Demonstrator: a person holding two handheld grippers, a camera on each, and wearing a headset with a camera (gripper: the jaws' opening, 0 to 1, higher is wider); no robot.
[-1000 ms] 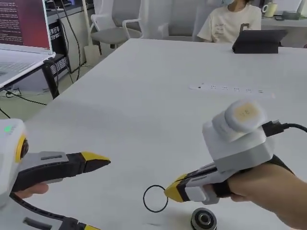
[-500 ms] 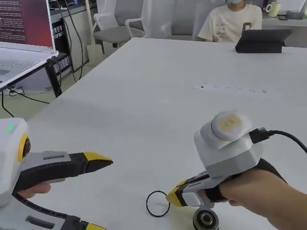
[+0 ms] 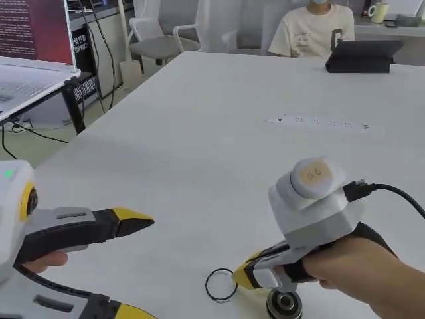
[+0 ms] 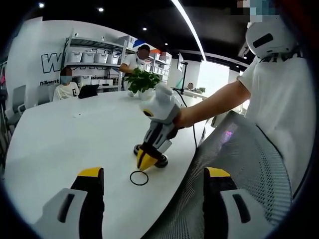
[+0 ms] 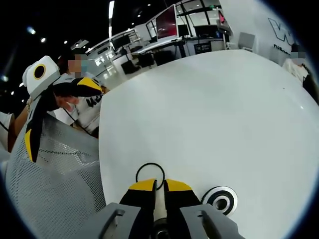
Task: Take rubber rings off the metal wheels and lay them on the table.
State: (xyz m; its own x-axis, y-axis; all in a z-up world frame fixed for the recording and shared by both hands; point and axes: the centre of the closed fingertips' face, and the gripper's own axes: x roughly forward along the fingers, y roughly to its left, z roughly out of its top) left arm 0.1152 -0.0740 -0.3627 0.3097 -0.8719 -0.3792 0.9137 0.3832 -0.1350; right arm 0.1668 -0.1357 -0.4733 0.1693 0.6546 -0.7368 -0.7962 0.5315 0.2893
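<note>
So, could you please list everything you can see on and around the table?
Rubber ring: one, black, flat on the table just ahead of the right tool.
Metal wheel: one, silver and black, beside the right tool.
Power strip: one, white, mid-table.
Tablet: one, black, far edge.
Seated person: one, pale shirt, behind the tablet.
Table: one, white.
Left tool: one, black and yellow, open, near left.
Right tool: one, black and yellow, shut, tips by the ring.

right tool (image 3: 243, 276) sits just beside the rubber ring (image 3: 221, 285) and metal wheel (image 3: 284, 305).
</note>
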